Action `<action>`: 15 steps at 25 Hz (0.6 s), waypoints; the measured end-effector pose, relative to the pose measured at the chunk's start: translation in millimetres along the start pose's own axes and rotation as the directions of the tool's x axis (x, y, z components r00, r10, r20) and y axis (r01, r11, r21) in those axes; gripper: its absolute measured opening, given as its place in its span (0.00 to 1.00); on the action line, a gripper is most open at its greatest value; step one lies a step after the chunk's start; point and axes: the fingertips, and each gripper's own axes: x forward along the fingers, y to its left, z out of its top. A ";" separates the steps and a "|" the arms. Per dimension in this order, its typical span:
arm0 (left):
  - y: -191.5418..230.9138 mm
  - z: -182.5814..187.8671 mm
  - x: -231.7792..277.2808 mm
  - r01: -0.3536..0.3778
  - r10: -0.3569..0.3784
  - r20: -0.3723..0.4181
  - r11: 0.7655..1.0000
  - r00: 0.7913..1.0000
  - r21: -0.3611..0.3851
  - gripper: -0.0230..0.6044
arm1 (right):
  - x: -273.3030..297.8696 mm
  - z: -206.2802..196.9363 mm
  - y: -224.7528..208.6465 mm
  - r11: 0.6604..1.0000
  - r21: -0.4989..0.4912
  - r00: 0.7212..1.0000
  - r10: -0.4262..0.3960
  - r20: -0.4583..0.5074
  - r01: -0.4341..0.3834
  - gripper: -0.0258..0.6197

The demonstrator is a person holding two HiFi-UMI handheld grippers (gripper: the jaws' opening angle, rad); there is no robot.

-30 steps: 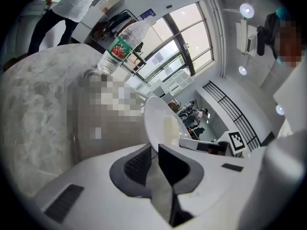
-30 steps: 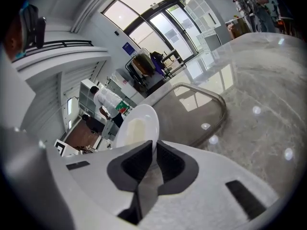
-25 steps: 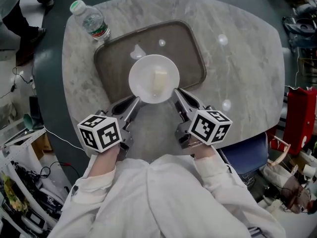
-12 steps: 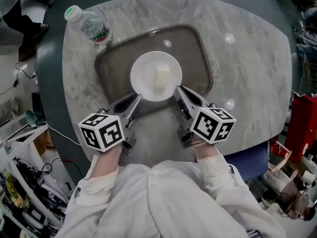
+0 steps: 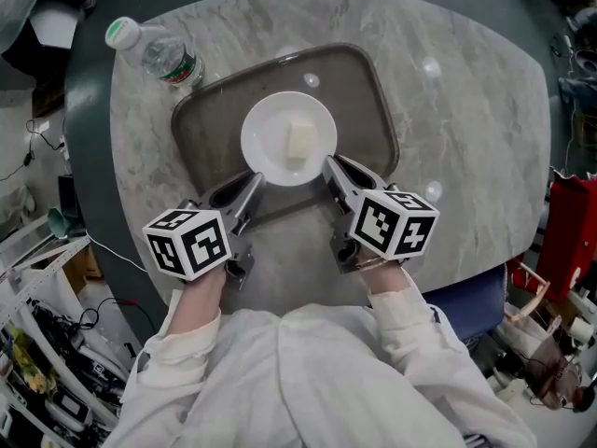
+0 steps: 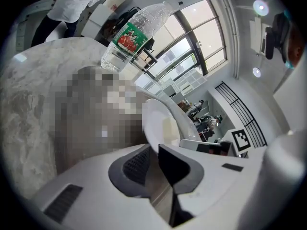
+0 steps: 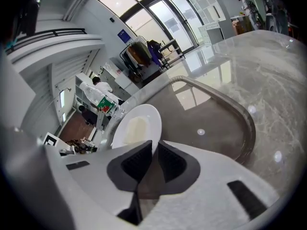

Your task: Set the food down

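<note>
I've got both claws pinched narrow on the near rim of the round white plate (image 5: 289,138), left claw (image 5: 254,183) at its near-left and right claw (image 5: 330,168) at its near-right. The plate reaches ahead of them toward the grey marble counter's (image 5: 466,110) far edge. The pale block of food (image 5: 299,144) sits mid-plate, over the middle of the dark rectangular tray (image 5: 368,110) (touching or not, I can't tell). I judge the set-down goes straight down.

No word, brand or number can be read. Water bottle (image 5: 159,52): green-and-red label (image 6: 128,36), print too small to make out. Left marker cube (image 5: 187,243) and right marker cube (image 5: 395,223): black-and-white square code patterns, no lettering. Blue wall sign (image 7: 123,35), right gripper view: pale marks, illegible
</note>
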 end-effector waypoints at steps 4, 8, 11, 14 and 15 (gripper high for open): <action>4.4 -1.5 2.8 -0.013 0.012 -0.005 1.000 1.000 -0.009 0.11 | 4.3 -2.3 -2.1 1.000 -0.009 1.000 -0.015 -0.015 0.015 0.08; 6.5 -2.9 5.0 -0.017 0.017 -0.001 0.999 1.000 -0.038 0.11 | 6.4 -6.2 -6.4 0.999 -0.009 0.998 -0.043 -0.034 0.043 0.08; 7.7 -0.7 5.6 -0.018 0.018 0.004 0.999 1.000 -0.042 0.11 | 7.6 -7.0 -6.5 0.998 -0.010 0.997 -0.060 -0.041 0.059 0.08; 9.2 1.3 5.3 -0.016 0.017 0.014 0.998 1.000 -0.059 0.11 | 7.1 -8.6 -4.5 0.997 -0.044 0.996 -0.068 -0.051 0.066 0.08; 10.1 1.5 5.3 -0.019 0.020 0.017 0.998 1.000 -0.066 0.11 | 7.0 -9.2 -3.7 0.996 -0.061 0.996 -0.070 -0.055 0.067 0.08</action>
